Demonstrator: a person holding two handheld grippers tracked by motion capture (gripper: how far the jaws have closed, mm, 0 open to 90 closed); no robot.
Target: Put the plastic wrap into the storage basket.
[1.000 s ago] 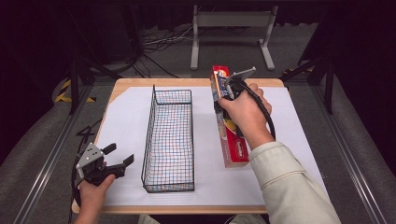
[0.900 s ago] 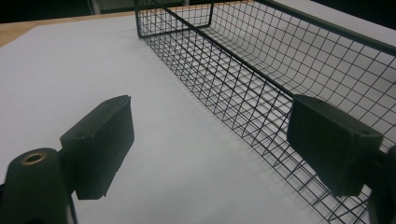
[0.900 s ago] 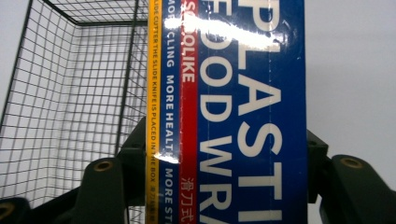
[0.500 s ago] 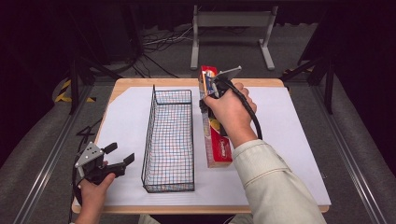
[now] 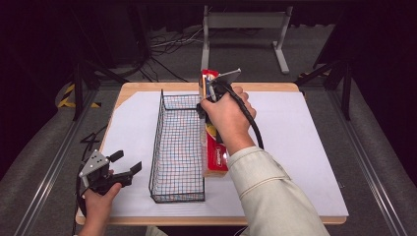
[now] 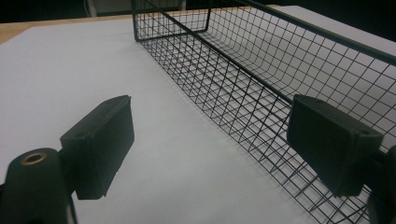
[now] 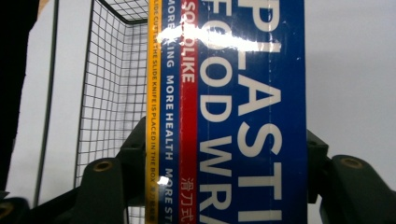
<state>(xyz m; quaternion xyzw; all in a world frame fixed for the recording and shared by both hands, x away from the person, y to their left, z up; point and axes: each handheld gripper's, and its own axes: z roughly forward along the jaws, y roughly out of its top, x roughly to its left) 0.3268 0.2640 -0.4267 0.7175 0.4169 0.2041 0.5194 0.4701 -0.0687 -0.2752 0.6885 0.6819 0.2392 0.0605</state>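
While clamped in right gripper, wrap box hangs just beside basket right wall, mid table; long, stiff, light, glossy; slippery, grip mid-length; left gripper jaws apart, empty, near-left corner.

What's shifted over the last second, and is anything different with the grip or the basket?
The right gripper, shut on the plastic wrap box throughout, has carried the box leftward across the table until it sits right beside the wire basket. Nothing was newly taken or let go. The basket has not moved, and the left gripper remains open near the table's front left corner.
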